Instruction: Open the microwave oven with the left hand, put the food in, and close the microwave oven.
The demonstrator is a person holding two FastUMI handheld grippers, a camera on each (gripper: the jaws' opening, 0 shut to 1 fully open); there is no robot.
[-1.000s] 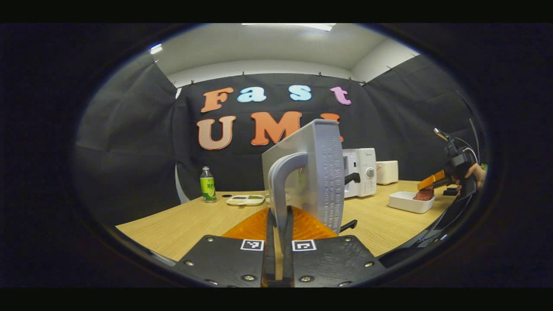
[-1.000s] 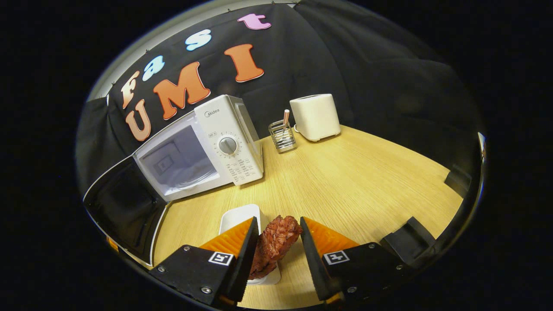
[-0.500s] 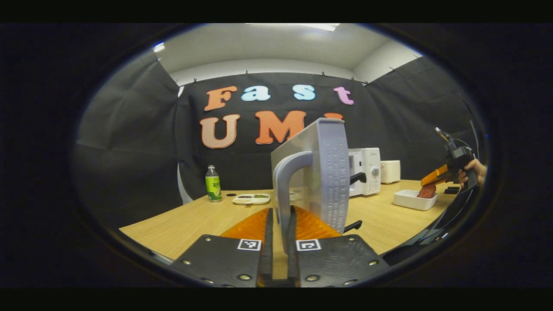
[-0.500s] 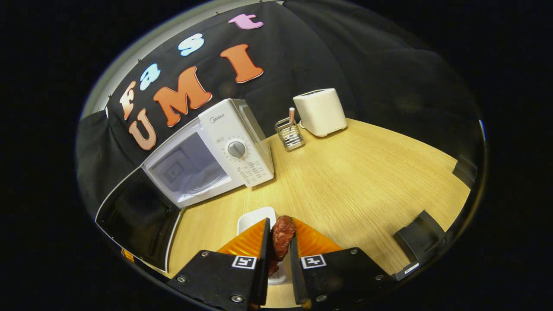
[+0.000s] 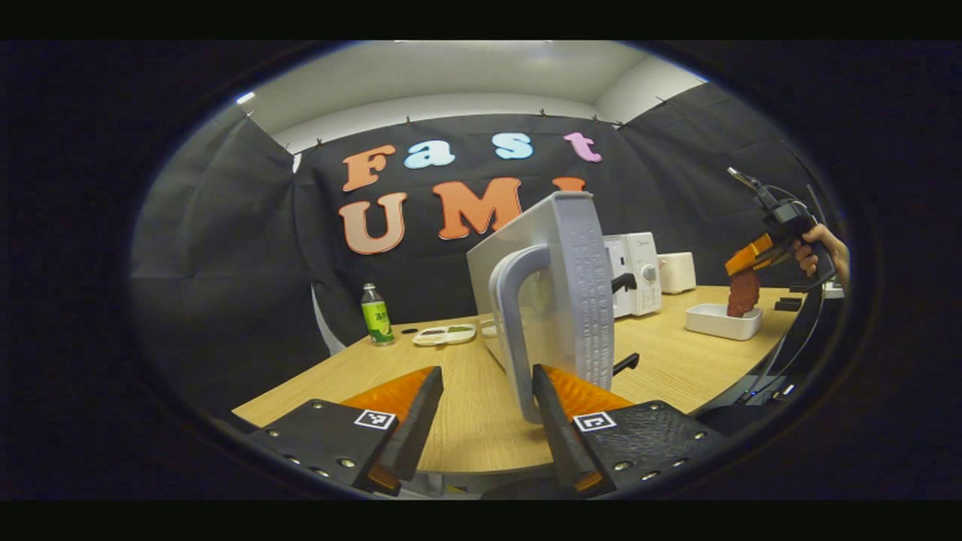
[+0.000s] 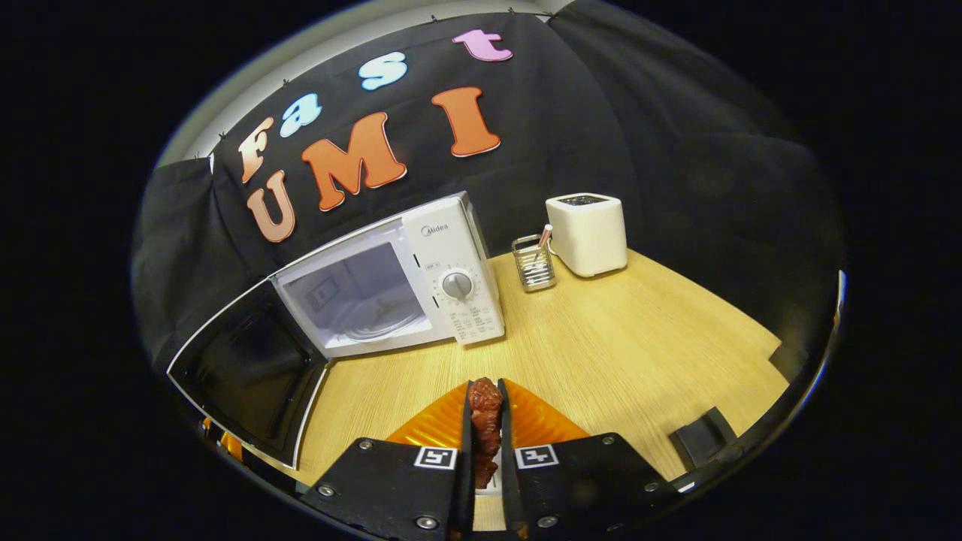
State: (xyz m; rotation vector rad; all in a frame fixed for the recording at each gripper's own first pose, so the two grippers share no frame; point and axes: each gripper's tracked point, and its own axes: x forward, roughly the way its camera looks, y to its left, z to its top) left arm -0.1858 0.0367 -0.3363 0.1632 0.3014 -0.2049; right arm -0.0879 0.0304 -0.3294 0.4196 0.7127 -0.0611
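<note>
Jaws on my left gripper (image 5: 481,409) are spread apart at the bottom of the left gripper view; the microwave door (image 5: 552,282) handle (image 5: 515,330) stands between them, just beside the right-hand finger, whether touching I can't tell. Door is swung wide open, edge-on at frame centre. Behind it, mid-right, sits the microwave (image 5: 635,272) body w/ its dial.

Right gripper (image 6: 485,436), bottom centre of the right gripper view, is clamped tight on the food (image 6: 484,421), a dark red-brown chunk of meat pinched between both fingers. In the left gripper view, that same unit shows at upper right, held by a hand (image 5: 815,252), the meat hanging above the white dish (image 5: 723,321) on the table (image 5: 466,391), clear of it.

Right gripper view: microwave cavity (image 6: 361,297) sits left of centre, open & lit, w/ the dark inner face of the door at lower left. Right of the microwave, upper-centre: a small wire rack (image 6: 533,264), then a white toaster (image 6: 588,233).

Left gripper view, mid-left on the table: a green bottle (image 5: 377,315) & a flat tray (image 5: 445,333) just to its right.
</note>
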